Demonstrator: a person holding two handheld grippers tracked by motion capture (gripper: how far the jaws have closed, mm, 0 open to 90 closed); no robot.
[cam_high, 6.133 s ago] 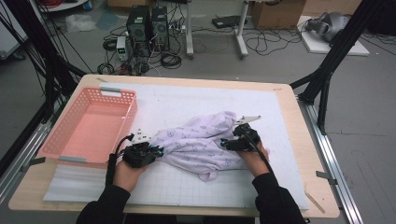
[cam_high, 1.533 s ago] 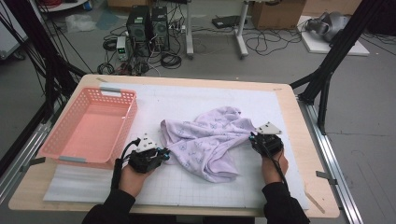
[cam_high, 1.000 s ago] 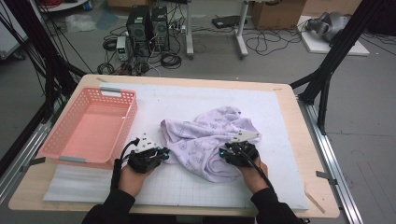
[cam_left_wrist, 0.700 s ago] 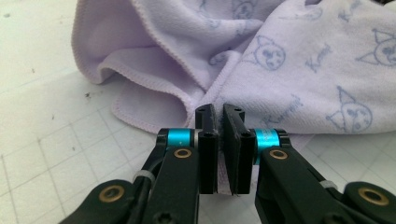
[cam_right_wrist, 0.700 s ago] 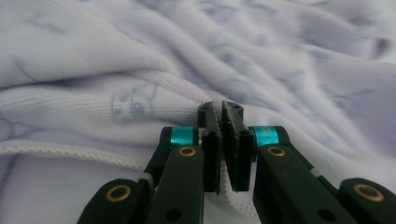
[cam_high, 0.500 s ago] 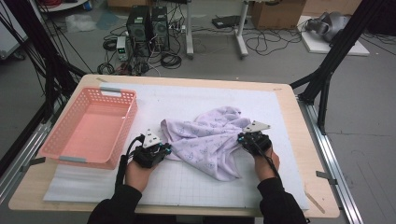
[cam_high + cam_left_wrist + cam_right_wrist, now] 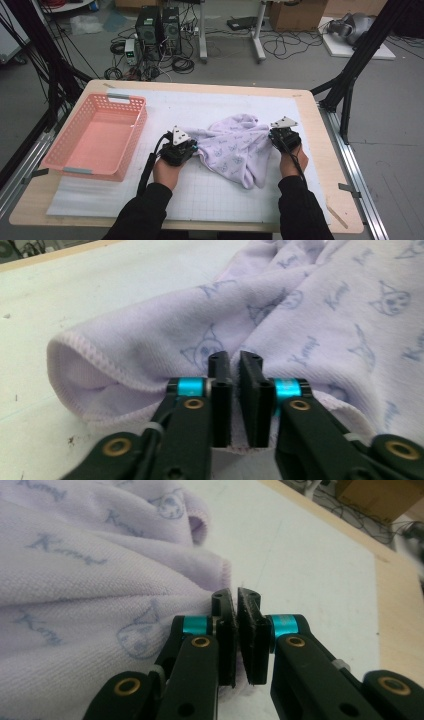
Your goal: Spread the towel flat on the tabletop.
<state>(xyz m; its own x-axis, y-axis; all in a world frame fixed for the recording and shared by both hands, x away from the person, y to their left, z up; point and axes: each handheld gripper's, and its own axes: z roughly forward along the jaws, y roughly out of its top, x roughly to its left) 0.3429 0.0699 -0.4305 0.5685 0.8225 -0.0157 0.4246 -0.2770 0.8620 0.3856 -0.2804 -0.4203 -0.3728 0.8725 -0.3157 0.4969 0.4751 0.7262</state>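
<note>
The lilac towel (image 7: pixel 235 150) stretches left to right between 2 claws, left claw (image 7: pixel 234 390) apparently loosening, right claw (image 7: pixel 235 630) pinching its edge.

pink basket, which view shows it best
The high view: the pink basket sits whole at the table's left, its slotted walls plain to see. The two gripper views look instead at the lilac printed cloth close up, with the white mat behind it.

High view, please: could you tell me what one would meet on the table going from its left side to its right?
Pink basket → left hand-held gripper → lilac towel → right hand-held gripper → bare wooden table edge.
</note>
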